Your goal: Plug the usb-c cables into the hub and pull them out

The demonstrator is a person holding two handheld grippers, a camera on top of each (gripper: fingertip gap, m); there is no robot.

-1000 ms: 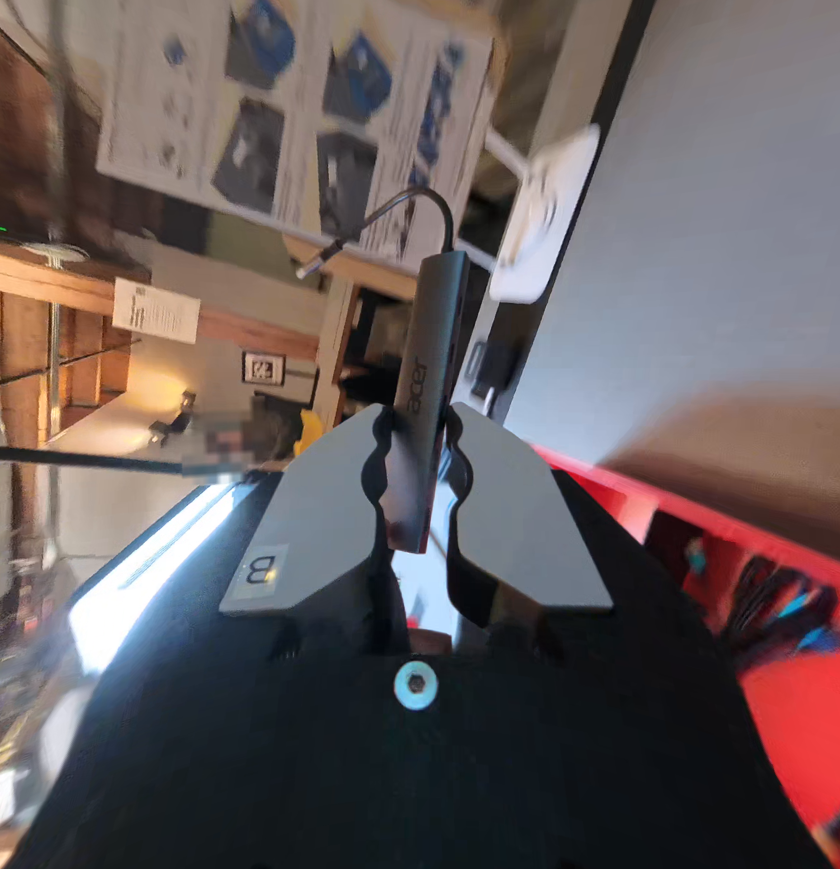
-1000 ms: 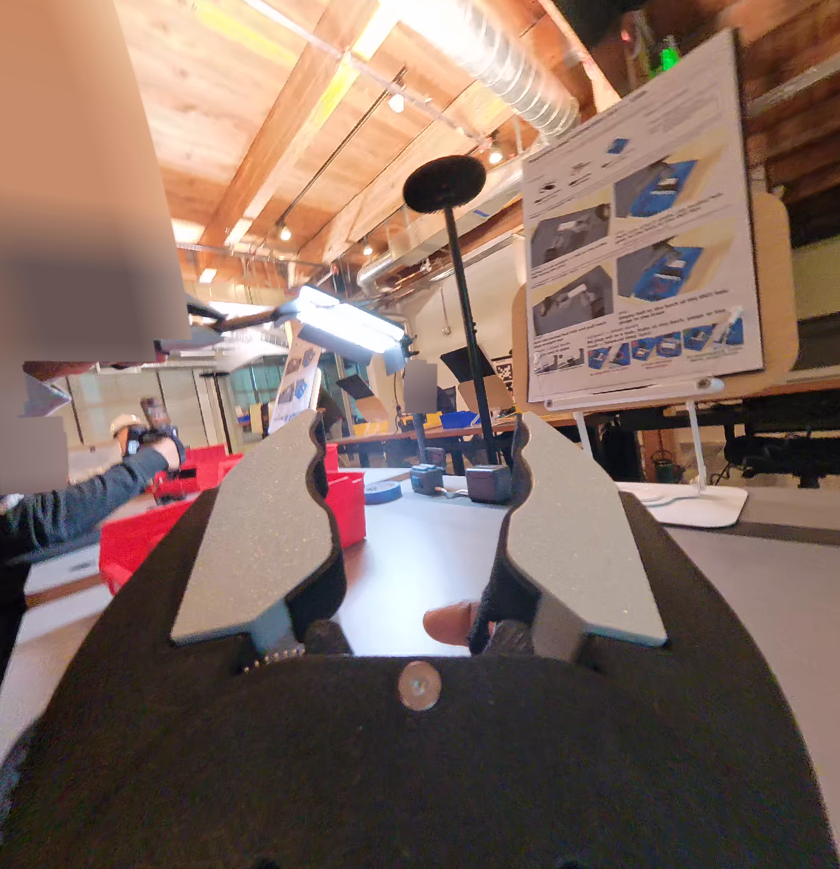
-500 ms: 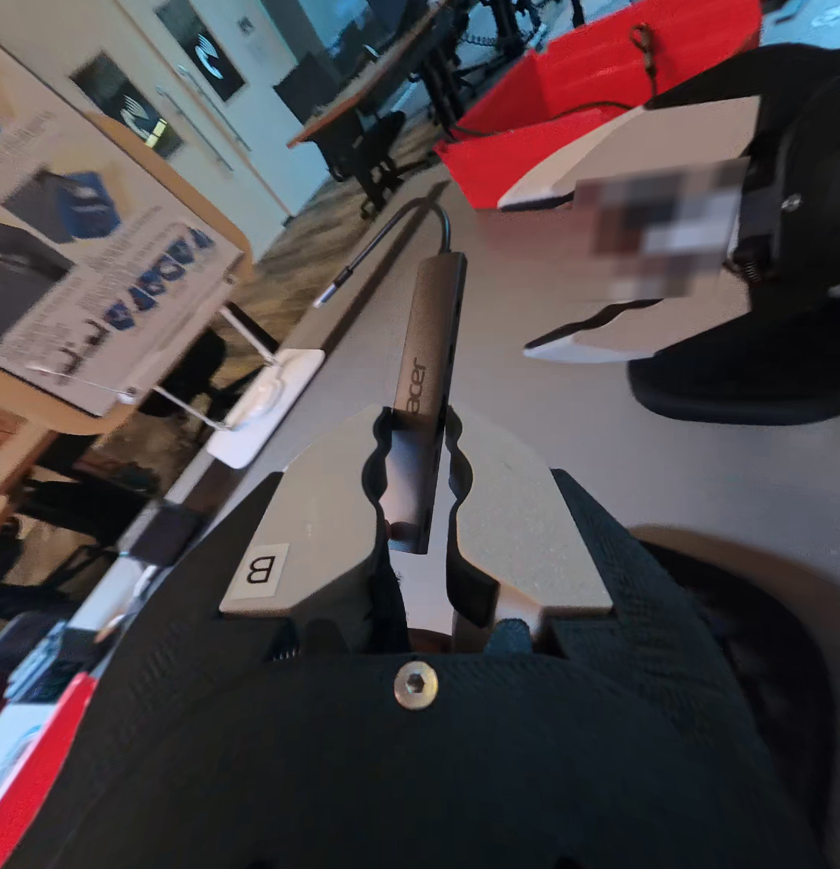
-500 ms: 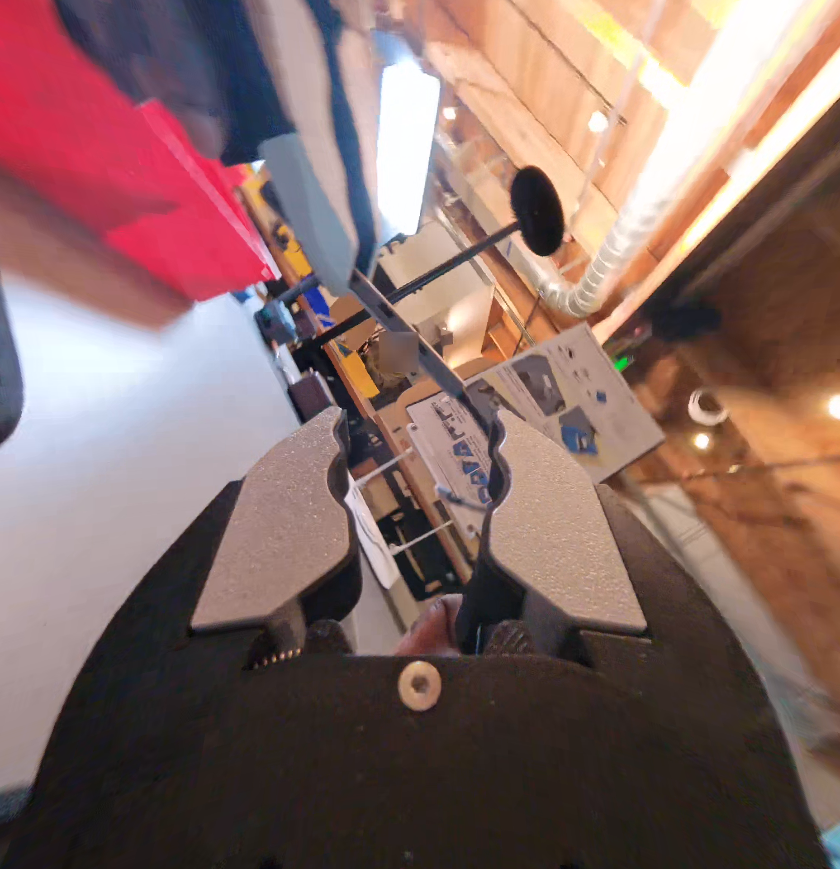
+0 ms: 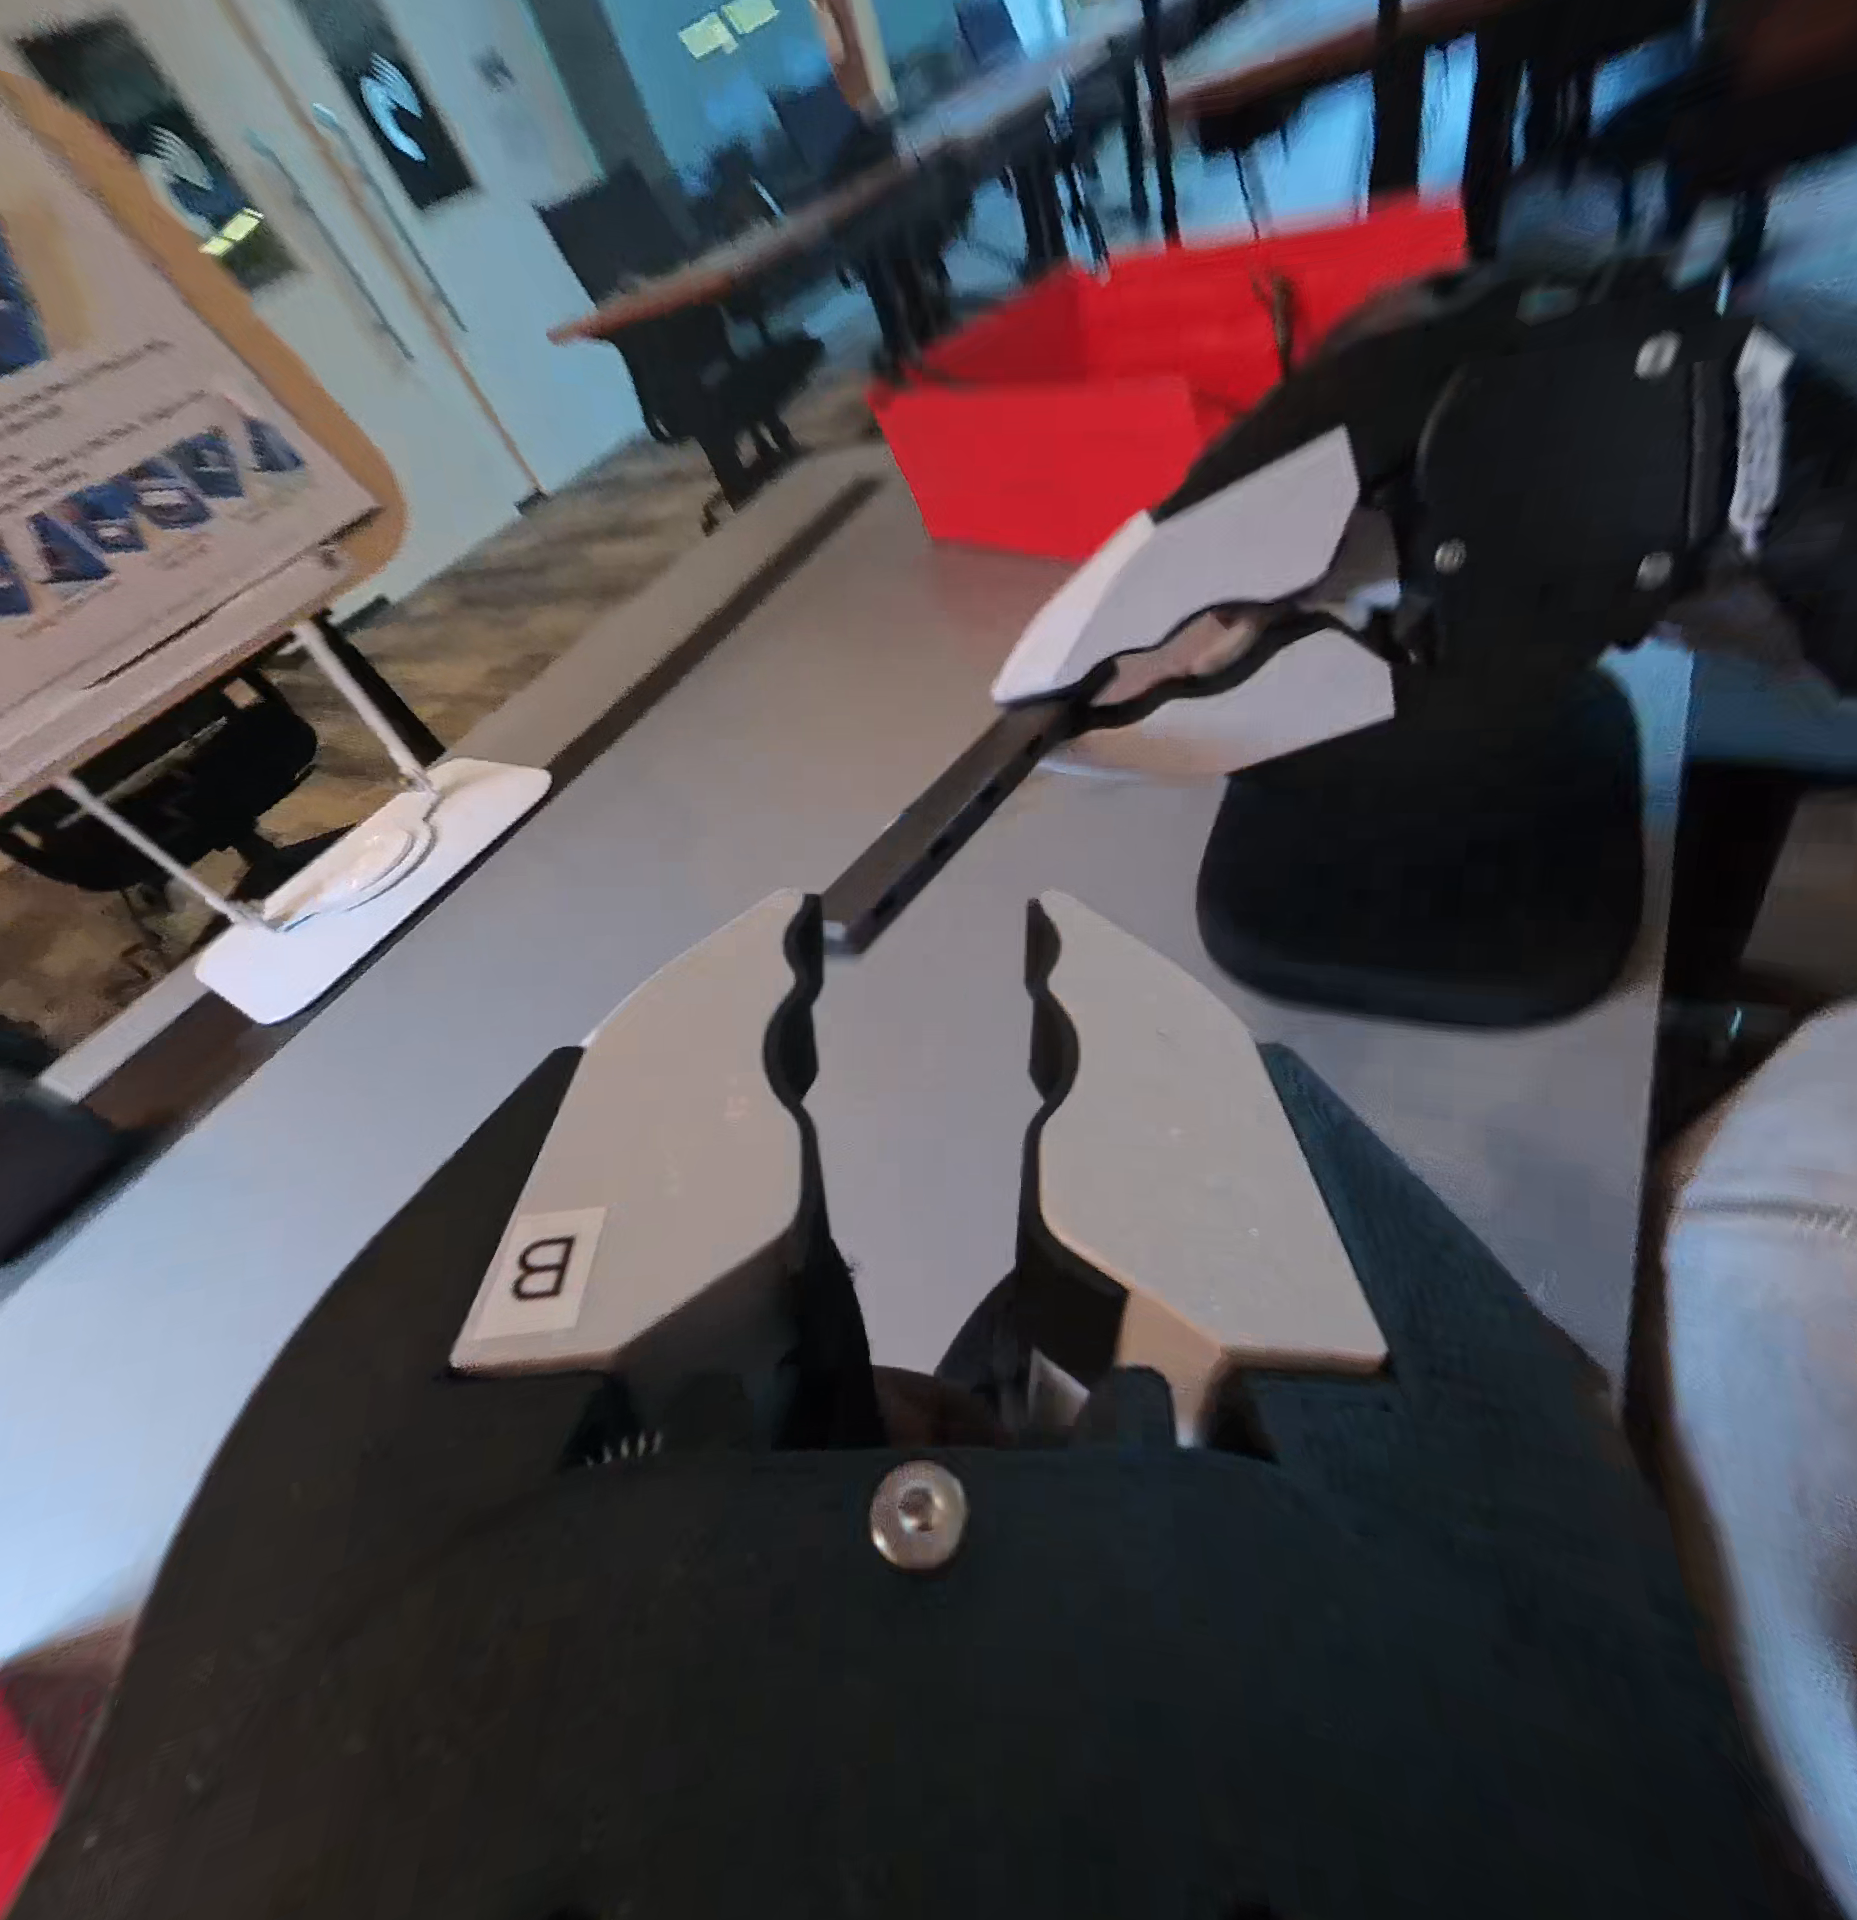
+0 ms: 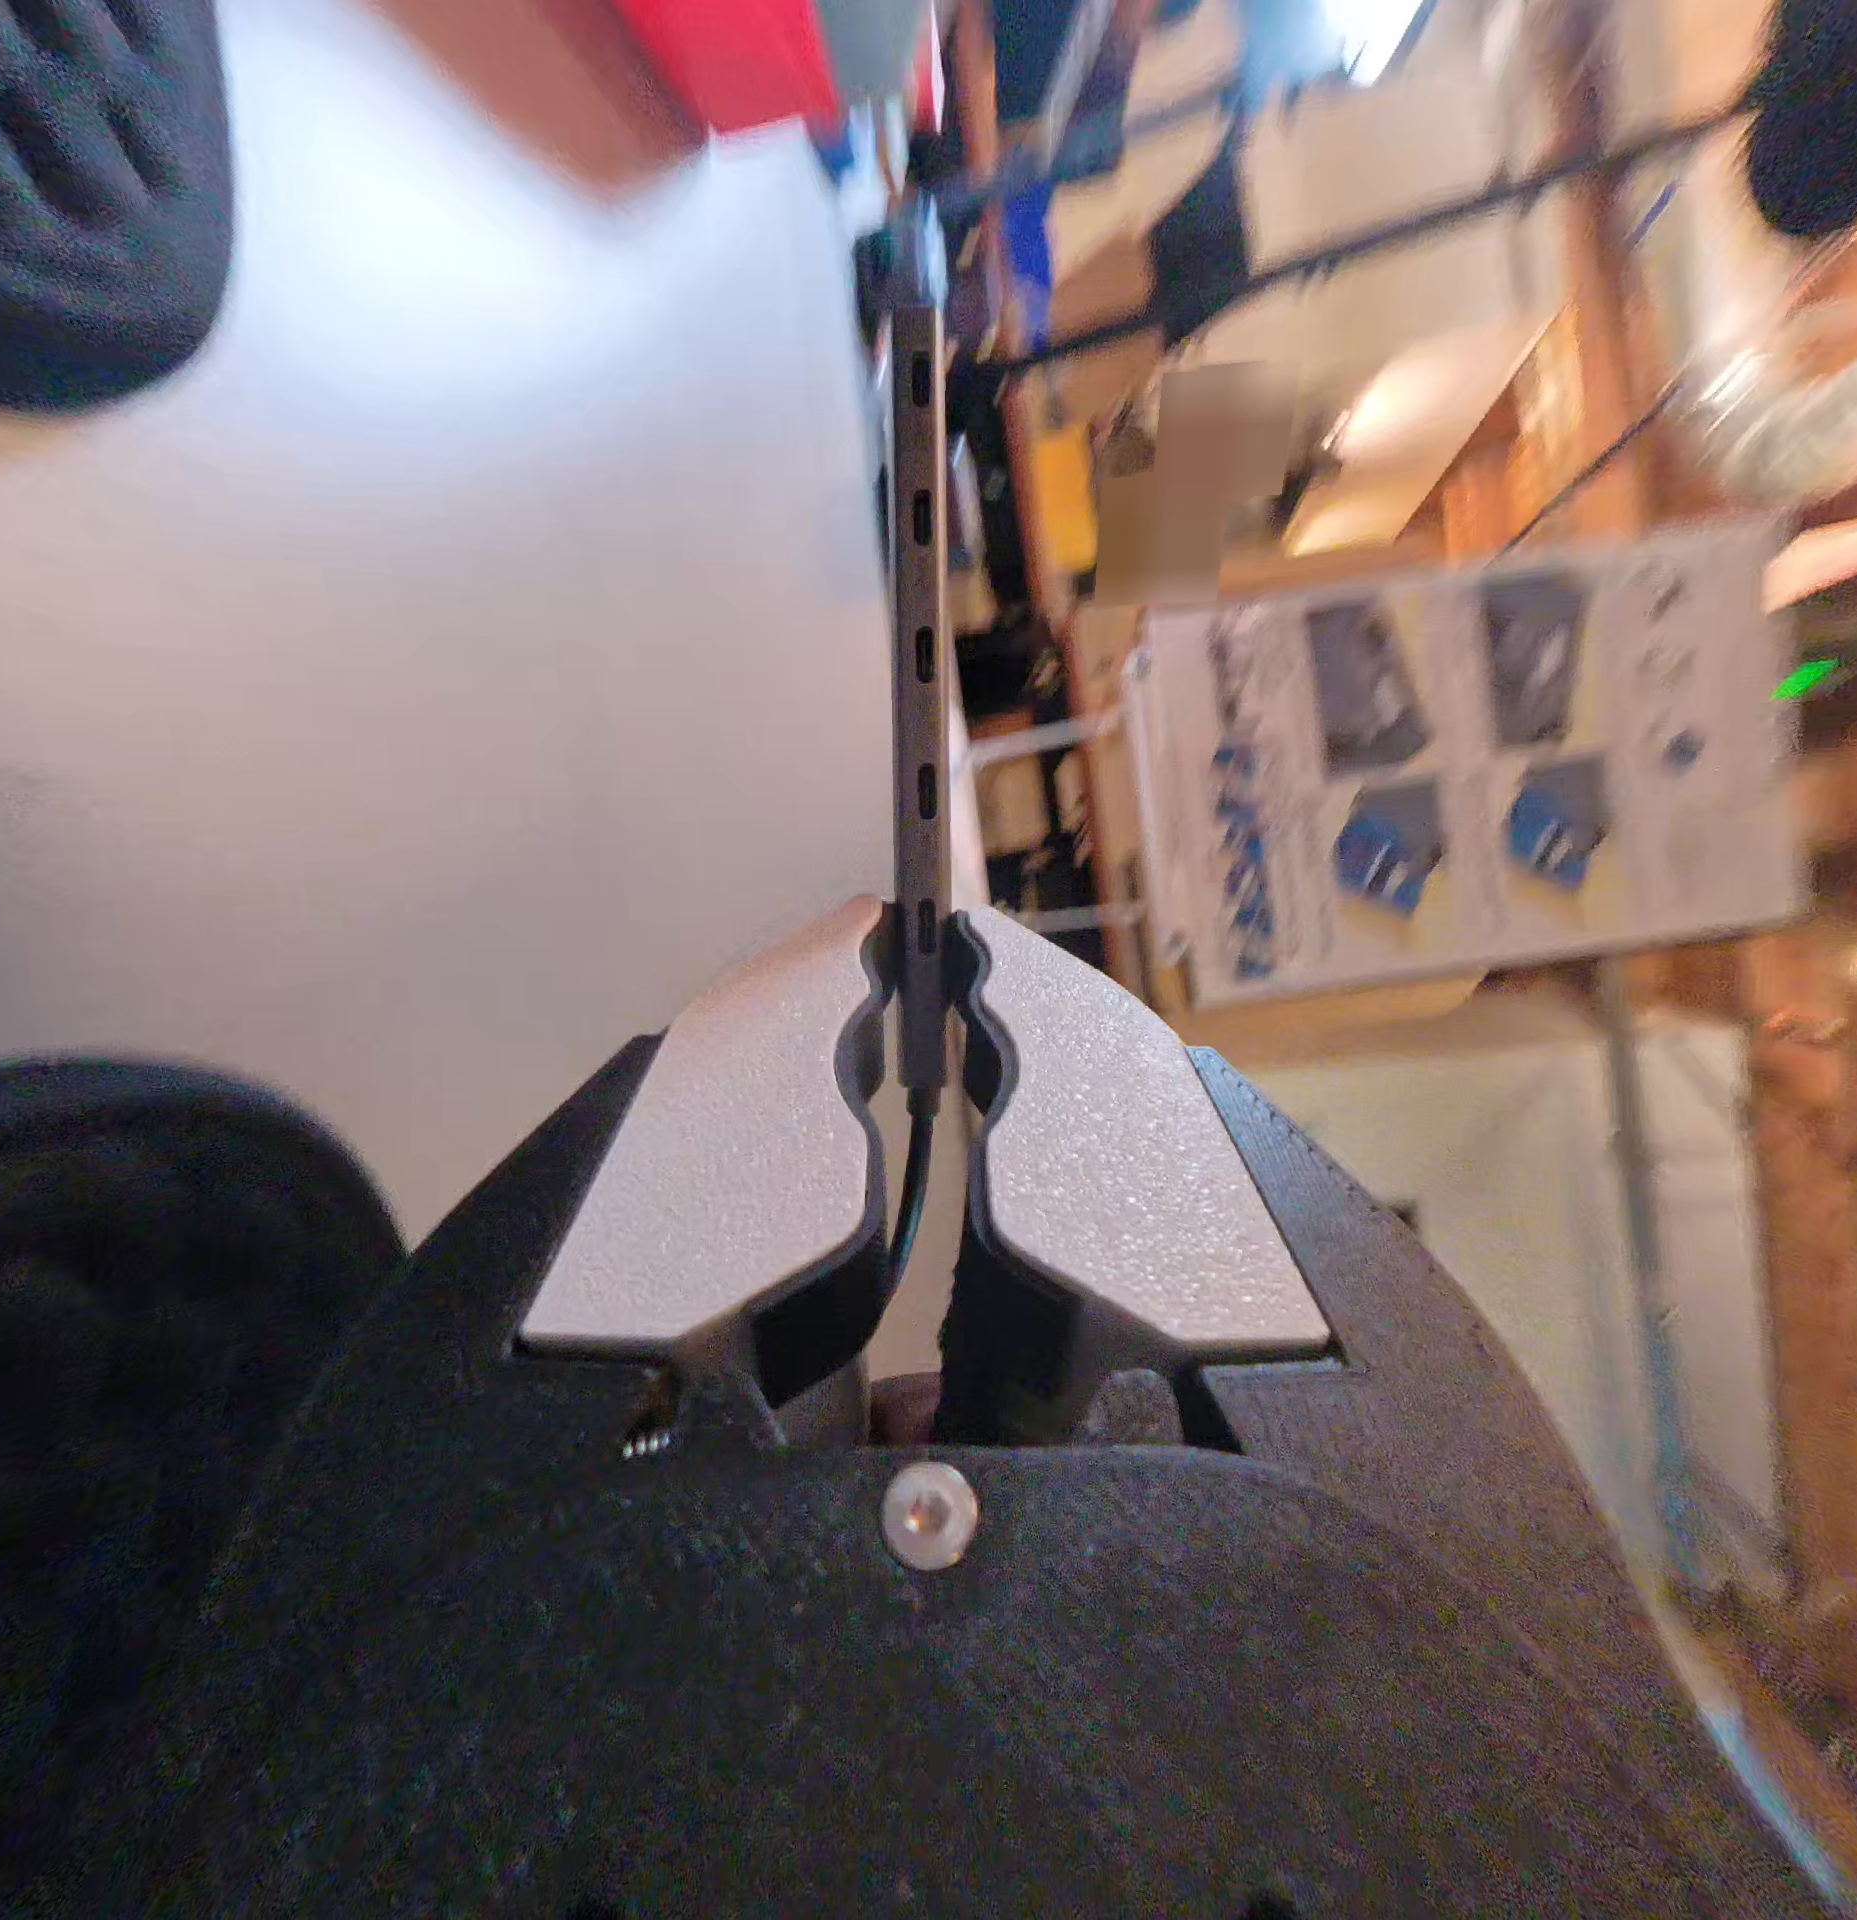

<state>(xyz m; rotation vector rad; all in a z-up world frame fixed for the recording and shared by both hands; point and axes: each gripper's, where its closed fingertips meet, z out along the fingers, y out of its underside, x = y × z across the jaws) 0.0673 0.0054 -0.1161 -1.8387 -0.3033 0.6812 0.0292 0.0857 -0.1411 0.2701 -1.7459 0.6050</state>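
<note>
Right wrist view: the grey hub [image 6: 922, 665] stands edge-on between the right gripper [image 6: 922, 940], its cable end pinched by the pressed-together fingers and its thin black lead [image 6: 908, 1195] trailing back into the gap. The hub's long axis runs straight ahead along the fingers, and a row of small ports faces the camera. From the left wrist view the same hub [image 5: 939, 826] stretches low over the grey table [image 5: 695, 748], from the right gripper [image 5: 1038, 696] at upper right down toward the left gripper [image 5: 924, 914], whose fingers are spread with nothing between them. The hub's free end sits just beyond the left fingertips (no loose usb-c cables show in either picture). Likely the left gripper must fetch a plug and approach the port side. Beyond lie a red bin [image 5: 1059, 447] and an instruction board [image 5: 124, 499] on its stand.
</note>
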